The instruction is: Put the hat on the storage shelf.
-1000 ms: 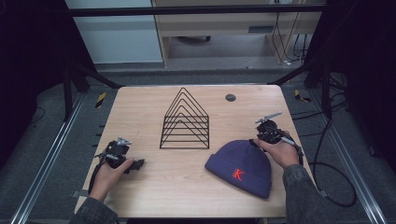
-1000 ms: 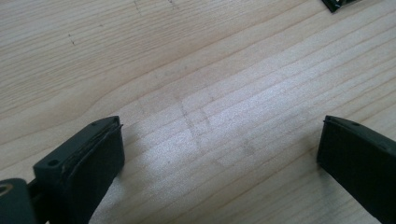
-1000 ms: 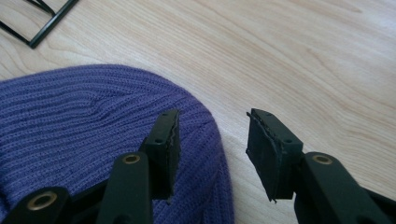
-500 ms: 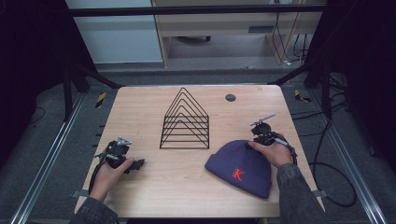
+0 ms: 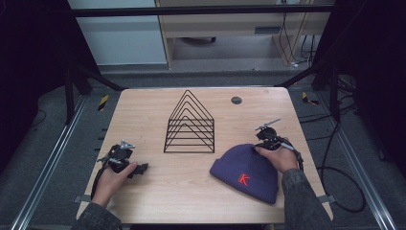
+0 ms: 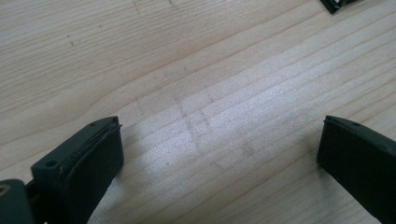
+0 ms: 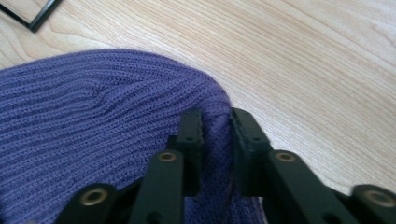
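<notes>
A purple knitted beanie [image 5: 244, 172] with a red K lies on the wooden table [image 5: 158, 191] at the front right. My right gripper [image 5: 261, 146] sits at the hat's far right edge. Its jaws have just been closing and now pinch a fold of the beanie [image 7: 93, 135] between the pads, as the right gripper [image 7: 215, 135] view shows. My left gripper [image 5: 139, 168] rests on the table at the front left, held by a hand. In its own view the left gripper [image 6: 219, 154] stands open over bare wood, nothing between the jaws.
A black wire rack [image 5: 190, 124] with nested triangular frames stands at the table's middle. A small dark round disc [image 5: 236, 100] lies at the far right. Cables trail off the table's right side.
The right gripper has slid a little left onto the beanie's edge and closed on the knit. The left hand and gripper have stayed put.
</notes>
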Action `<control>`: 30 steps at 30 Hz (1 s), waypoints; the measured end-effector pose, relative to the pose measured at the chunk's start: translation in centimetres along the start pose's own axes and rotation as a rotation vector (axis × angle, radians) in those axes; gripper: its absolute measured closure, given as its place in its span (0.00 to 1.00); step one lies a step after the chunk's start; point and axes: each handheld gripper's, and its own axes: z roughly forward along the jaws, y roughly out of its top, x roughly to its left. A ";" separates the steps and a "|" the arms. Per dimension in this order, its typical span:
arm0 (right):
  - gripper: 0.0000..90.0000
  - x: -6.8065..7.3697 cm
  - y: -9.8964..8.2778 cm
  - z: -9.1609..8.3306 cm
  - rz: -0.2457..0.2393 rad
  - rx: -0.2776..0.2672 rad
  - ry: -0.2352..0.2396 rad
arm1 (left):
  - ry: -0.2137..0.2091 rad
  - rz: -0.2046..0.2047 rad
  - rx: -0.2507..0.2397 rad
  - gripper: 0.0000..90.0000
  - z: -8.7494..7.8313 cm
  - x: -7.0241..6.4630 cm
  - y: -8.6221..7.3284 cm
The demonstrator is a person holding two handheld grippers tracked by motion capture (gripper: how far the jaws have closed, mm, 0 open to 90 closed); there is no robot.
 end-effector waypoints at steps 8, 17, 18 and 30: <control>0.89 0.5 -0.3 -1.1 -0.018 -0.044 0.004 | 0.000 0.002 -0.001 0.00 0.0 0.0 0.0; 0.89 1.9 0.1 -5.9 -0.084 -0.172 0.033 | -0.011 0.019 -0.013 0.02 0.0 -0.1 0.0; 0.89 2.1 0.1 -6.3 -0.095 -0.179 0.038 | -0.015 0.022 -0.019 0.03 0.0 -0.2 0.1; 0.89 5.3 1.2 -12.2 -0.217 -0.314 0.086 | -0.038 0.024 -0.120 0.05 -1.5 -0.2 0.6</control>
